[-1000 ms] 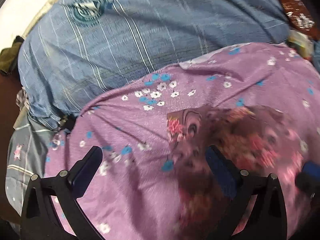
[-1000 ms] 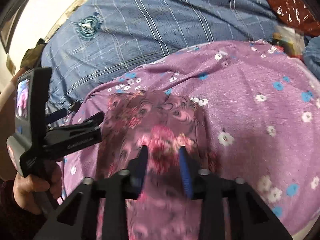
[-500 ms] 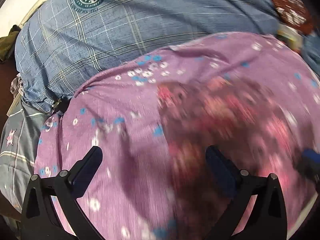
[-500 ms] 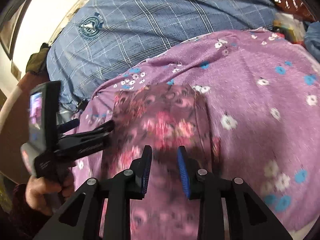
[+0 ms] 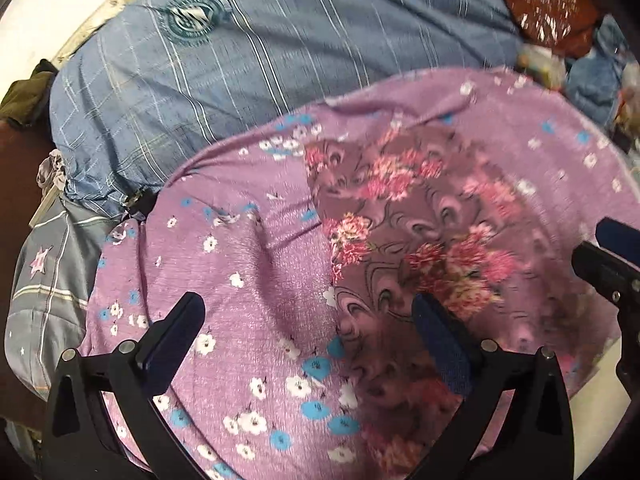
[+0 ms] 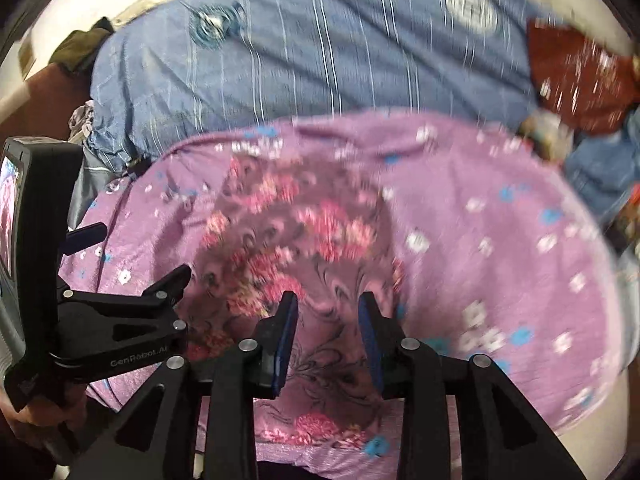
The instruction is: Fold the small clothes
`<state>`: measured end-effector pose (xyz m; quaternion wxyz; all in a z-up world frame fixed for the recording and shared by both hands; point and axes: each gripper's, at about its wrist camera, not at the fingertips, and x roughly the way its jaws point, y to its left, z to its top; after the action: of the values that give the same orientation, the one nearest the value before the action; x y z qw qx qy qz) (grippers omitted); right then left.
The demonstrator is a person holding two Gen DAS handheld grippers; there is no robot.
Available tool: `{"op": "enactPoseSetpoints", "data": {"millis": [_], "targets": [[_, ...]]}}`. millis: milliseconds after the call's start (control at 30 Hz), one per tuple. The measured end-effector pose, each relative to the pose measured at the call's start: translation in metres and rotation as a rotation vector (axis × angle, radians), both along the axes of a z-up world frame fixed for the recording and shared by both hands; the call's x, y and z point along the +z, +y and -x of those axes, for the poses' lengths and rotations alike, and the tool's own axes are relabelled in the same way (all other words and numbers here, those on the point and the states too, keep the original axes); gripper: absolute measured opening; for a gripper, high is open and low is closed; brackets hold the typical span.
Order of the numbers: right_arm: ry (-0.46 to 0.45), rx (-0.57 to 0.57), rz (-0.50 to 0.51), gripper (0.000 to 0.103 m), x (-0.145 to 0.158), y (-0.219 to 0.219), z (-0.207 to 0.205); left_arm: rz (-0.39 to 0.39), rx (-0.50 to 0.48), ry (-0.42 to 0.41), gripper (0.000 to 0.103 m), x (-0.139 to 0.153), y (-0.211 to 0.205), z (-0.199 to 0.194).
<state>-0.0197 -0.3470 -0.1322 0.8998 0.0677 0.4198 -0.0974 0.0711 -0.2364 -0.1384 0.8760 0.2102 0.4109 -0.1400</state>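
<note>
floral cloth (image 5: 420, 216) sharp from left, blurred (image 6: 296, 236) from right.

Looks like a bedroom at home tbh: purple floral bedsheet (image 5: 248, 280) spread in front, big blue striped pillow (image 5: 280, 60) at the far side, clothes piled far right.

Purple flowered sheet (image 5: 260, 288) under dark floral garment (image 5: 420, 240), beside blue checked bedding (image 5: 280, 60).

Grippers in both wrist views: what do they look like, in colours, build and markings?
Both grippers, left and right, are black skeletal frames with silver rivets and dark blue finger pads. The left's body reads "GenRobot.AI" in the right wrist view and carries a small lit screen.
</note>
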Motion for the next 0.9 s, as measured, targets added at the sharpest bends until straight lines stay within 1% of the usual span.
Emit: {"op": "enactPoseSetpoints", "data": {"millis": [167,267,400,567,733,900], "targets": [[-0.061,0.006,0.109,0.041,0.032,0.019,0.012,0.037,-0.010,-0.037,0.103,0.021,0.011,0.019],[-0.087,0.015,0.152,0.042,0.044,0.030,0.020,0.058,-0.008,-0.046,0.103,0.032,0.019,0.023],[-0.103,0.017,0.175,0.044,0.055,0.040,0.030,0.082,-0.001,-0.061,0.103,0.042,0.027,0.031],[-0.115,0.021,0.207,0.045,0.063,0.050,0.037,0.106,0.008,-0.071,0.103,0.050,0.038,0.037],[-0.124,0.031,0.221,0.046,0.067,0.058,0.037,0.116,0.030,-0.073,0.103,0.052,0.051,0.039],[-0.108,0.039,0.205,0.047,0.060,0.061,0.033,0.123,0.065,-0.035,0.103,0.043,0.067,0.032]]}}
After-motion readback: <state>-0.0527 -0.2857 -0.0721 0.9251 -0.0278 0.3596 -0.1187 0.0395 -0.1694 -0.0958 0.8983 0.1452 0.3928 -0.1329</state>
